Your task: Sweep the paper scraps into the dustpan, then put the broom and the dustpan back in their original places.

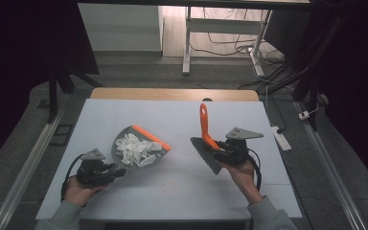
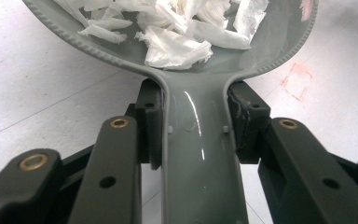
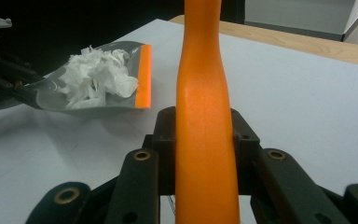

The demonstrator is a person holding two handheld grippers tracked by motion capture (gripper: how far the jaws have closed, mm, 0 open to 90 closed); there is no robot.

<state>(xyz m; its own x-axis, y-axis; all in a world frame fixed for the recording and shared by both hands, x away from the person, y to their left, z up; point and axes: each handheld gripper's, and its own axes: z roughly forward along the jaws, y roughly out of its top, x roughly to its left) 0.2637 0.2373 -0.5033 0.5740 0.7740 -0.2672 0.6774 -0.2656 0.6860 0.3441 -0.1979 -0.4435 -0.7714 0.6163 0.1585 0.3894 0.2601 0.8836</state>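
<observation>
My left tool [image 1: 106,172] is clamped on the stiff, slick dustpan [image 1: 139,148] handle, paper scraps [image 1: 135,149] light and loose inside; right tool [image 1: 225,152] grips the rigid brush [image 1: 206,139] handle above the table [image 1: 172,187].

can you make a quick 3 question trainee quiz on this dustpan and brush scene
1. True or false: the left gripper is shut on the grey dustpan's handle.
2. What lies in the dustpan? A) shredded white paper B) metal screws C) nothing
3. Fill in: the right gripper holds the brush by its ____ handle.

Key:
1. True; the jaws press on both sides of the handle.
2. A; the shredded white paper is heaped inside, behind the orange lip.
3. Orange; the orange handle runs up between the jaws, and the bristles point down to the white table.
</observation>
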